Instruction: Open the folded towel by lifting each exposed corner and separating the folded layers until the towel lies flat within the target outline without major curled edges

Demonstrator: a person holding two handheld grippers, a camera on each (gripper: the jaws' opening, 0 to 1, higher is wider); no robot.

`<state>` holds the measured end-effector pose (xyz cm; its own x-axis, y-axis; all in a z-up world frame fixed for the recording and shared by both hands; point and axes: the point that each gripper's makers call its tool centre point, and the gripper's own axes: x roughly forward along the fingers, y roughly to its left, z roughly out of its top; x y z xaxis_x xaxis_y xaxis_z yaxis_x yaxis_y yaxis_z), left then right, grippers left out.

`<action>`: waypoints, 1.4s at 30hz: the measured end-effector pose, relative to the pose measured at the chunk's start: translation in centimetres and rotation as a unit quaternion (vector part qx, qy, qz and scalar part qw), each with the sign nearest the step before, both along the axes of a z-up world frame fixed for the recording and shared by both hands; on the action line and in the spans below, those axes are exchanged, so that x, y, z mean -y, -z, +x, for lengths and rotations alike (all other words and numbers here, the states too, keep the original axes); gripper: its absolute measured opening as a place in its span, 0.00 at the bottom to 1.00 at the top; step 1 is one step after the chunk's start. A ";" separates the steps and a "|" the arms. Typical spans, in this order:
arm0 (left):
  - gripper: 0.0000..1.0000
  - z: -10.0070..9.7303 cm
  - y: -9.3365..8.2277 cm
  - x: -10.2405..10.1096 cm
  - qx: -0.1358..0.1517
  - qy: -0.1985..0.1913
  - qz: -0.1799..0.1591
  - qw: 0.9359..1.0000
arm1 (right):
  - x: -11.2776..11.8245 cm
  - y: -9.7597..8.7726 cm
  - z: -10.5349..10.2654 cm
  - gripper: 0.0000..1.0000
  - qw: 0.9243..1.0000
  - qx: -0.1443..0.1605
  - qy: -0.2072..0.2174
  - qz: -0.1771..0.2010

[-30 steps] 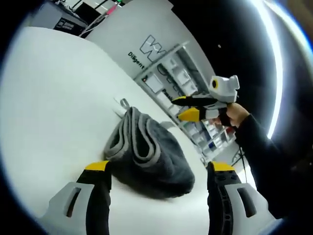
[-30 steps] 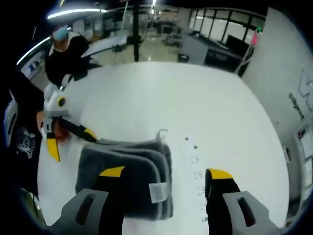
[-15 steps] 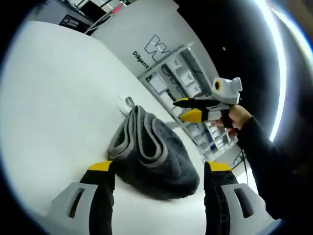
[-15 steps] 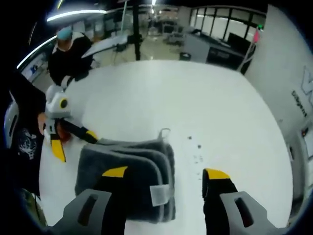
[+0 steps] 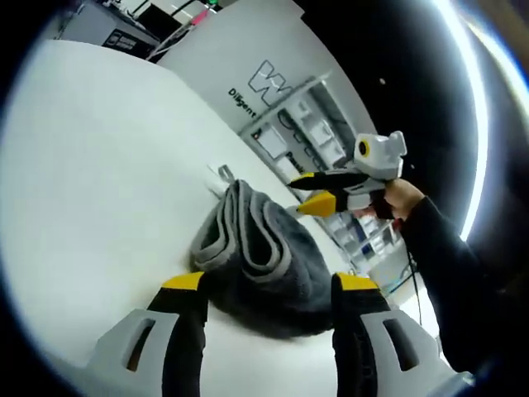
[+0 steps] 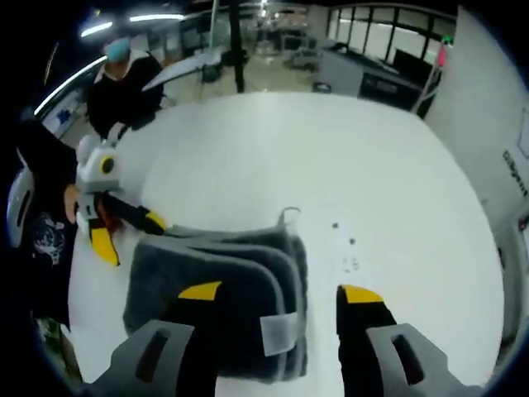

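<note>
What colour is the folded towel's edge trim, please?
Light grey, on a dark grey towel; clearest in the left gripper view.

Grey towel [image 6: 216, 291] lies folded in layers, label showing.

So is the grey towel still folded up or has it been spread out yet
Folded. The towel sits as a compact stack on the white table, with several layers showing along its edge.

Both views look down close on the folded towel [image 5: 260, 260] [image 6: 216, 285] from opposite sides, each facing the other
</note>
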<state>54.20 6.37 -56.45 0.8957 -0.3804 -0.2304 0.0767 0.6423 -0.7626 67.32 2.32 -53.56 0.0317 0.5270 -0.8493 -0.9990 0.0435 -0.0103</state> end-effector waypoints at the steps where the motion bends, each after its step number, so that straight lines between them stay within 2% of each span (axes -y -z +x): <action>1: 0.55 0.0 0.1 0.0 -0.001 0.000 0.001 1.000 | 0.1 0.3 0.0 0.51 1.000 -0.001 0.000 -0.002; 2: 0.53 -0.1 0.3 0.0 -0.003 0.001 0.000 1.000 | 0.1 0.4 0.1 0.50 1.000 0.000 0.000 -0.003; 4: 0.47 -0.1 0.4 -0.1 -0.012 -0.008 -0.027 1.000 | 0.0 0.6 0.2 0.46 1.000 0.003 0.001 -0.003; 8: 0.46 0.0 0.2 -0.3 -0.007 -0.012 -0.032 0.999 | -0.4 0.9 0.7 0.43 1.000 0.009 0.003 -0.005; 12: 0.46 -0.1 0.4 0.0 -0.006 -0.003 -0.024 1.000 | -0.8 1.3 1.0 0.41 1.000 0.002 0.005 -0.004; 15: 0.42 -0.1 0.6 -0.1 -0.007 -0.004 -0.015 1.000 | -1.0 1.9 1.1 0.40 1.000 -0.004 0.005 -0.006; 18: 0.40 -0.2 0.7 -0.1 -0.007 0.001 -0.018 1.000 | -1.0 2.3 1.0 0.40 1.000 -0.008 0.002 -0.009; 21: 0.40 -0.3 0.6 -0.1 -0.004 0.006 -0.019 1.000 | -1.0 2.4 1.8 0.39 1.000 -0.010 -0.001 -0.011; 26: 0.35 0.0 0.7 -0.2 -0.005 0.002 -0.021 1.000 | -0.9 2.5 2.6 0.38 1.000 -0.015 0.002 -0.011; 29: 0.32 0.1 0.9 -0.3 -0.008 -0.002 -0.022 1.000 | -0.9 2.6 1.8 0.36 1.000 -0.016 0.002 -0.014; 35: 0.28 0.2 1.1 -0.4 -0.012 -0.006 -0.028 1.000 | -0.9 3.0 1.9 0.36 1.000 -0.019 0.004 -0.016; 42: 0.21 0.2 1.2 -0.4 -0.013 -0.007 -0.036 0.999 | -1.0 3.5 1.9 0.32 1.000 -0.021 -0.002 -0.021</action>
